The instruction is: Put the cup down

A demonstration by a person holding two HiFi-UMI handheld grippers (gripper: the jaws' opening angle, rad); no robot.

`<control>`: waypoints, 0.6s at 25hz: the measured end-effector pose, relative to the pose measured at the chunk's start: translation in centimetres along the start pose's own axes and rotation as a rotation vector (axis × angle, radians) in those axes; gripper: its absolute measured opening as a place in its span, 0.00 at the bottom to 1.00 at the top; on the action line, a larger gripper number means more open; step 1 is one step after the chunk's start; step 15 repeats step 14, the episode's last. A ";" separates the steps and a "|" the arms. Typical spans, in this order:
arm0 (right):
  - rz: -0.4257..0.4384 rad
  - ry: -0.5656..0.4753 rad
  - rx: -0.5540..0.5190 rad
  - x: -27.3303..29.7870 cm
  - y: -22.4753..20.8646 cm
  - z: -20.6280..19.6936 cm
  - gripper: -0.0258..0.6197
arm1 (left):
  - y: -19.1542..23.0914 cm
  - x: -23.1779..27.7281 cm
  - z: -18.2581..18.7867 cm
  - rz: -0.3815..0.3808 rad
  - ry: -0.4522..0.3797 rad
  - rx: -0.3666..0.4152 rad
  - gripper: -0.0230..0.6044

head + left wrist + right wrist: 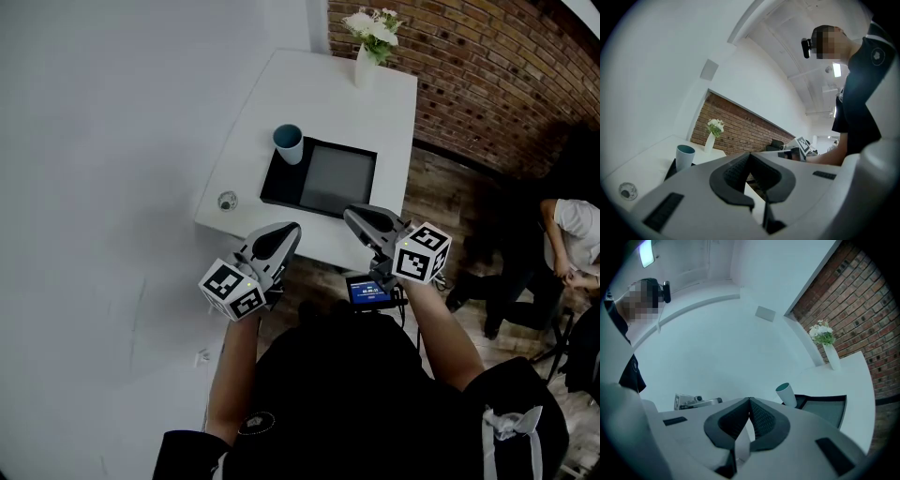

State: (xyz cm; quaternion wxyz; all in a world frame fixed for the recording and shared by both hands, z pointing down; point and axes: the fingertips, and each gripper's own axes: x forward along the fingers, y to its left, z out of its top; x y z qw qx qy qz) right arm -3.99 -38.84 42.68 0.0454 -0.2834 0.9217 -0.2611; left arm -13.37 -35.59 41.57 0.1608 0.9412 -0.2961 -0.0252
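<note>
The left claw is pressed together, its tips meeting with nothing between them, and it touches nothing. The right claw is likewise closed tip to tip and empty. Both are held level side by side, a little apart, at the near edge of the white desk, pointing across it. The cup stands well ahead of both claws, held by neither. It is closer to the left claw's line and off to the left of the right claw's. It is upright, its long axis vertical and its open mouth facing up, with a teal inside. It sits at the far left corner of a black tray that lies on the desk just beyond the claw tips. Farther back, past the tray, a white vase of flowers stands near the desk's far edge.
</note>
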 end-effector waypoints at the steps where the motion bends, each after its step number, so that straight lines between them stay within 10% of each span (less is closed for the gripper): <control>1: -0.002 0.000 -0.002 0.0 -0.1 0.0 0.06 | 0.0 0.1 0.0 0.000 0.001 0.001 0.05; 15: 0.002 0.005 -0.027 -0.1 0.2 0.0 0.06 | -0.1 0.3 -0.1 -0.002 0.004 -0.001 0.05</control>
